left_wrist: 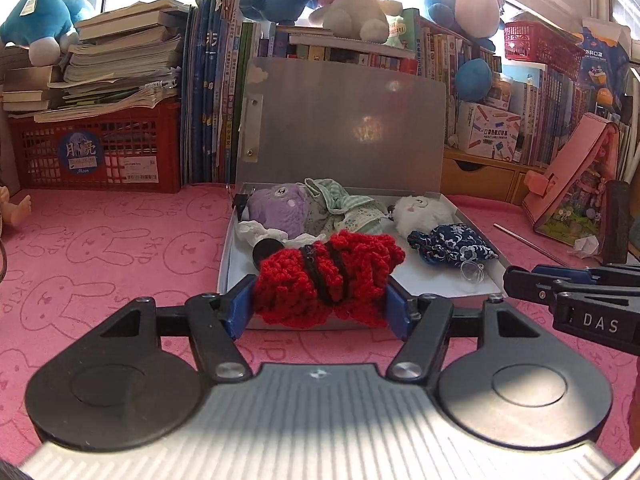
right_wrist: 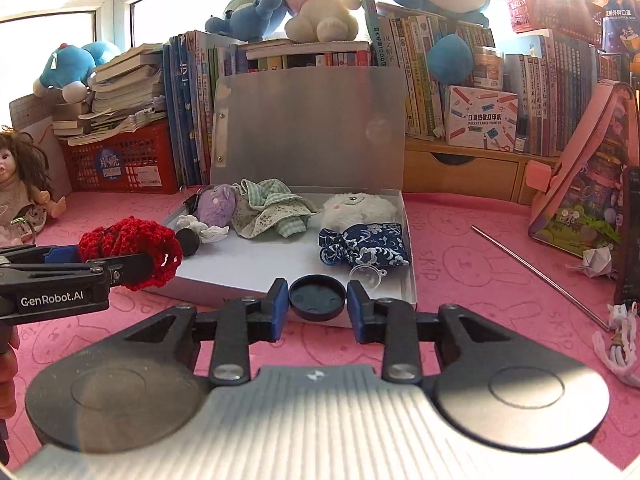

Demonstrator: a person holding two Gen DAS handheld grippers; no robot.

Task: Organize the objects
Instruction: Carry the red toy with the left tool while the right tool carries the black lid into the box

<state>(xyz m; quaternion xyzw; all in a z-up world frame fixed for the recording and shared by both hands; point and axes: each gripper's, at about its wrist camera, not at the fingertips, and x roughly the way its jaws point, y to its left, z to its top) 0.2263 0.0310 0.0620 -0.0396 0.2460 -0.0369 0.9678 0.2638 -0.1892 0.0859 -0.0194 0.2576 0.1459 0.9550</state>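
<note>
Pink cloth (left_wrist: 100, 240) printed with rabbits covers the surface, and sun glares through the windows behind. Books (left_wrist: 208, 92) stand in rows along the back, with a red crate (left_wrist: 100, 152) of stacked papers at the left and plush toys (left_wrist: 348, 4) on top of the books. A flat white box (right_wrist: 240, 268) lies open in the middle, its lid (left_wrist: 344, 128) leaning back against the books. Inside it lie a purple plush (left_wrist: 280, 208), green cloth (left_wrist: 344, 212), a white plush (left_wrist: 420, 208) and a blue floral pouch (left_wrist: 452, 244).

The left gripper (left_wrist: 322, 280) holds a red crochet piece (left_wrist: 328, 276) clenched between its jaws, at the box's near edge. The right gripper (right_wrist: 318, 298) grips a black round cap (right_wrist: 318, 298) between its jaws, just at the near rim of the box.

Only the right wrist view shows a doll (right_wrist: 20, 184) sitting at the far left, a metal rod (right_wrist: 540, 276) lying on the cloth to the right of the box, a small clear funnel (right_wrist: 366, 276) beside the pouch, and the cap itself. The left wrist view shows only the doll's foot (left_wrist: 20, 208) at its edge, and the right gripper's side marked DAS. A pink toy house (right_wrist: 588, 184) leans at the right in both views.
</note>
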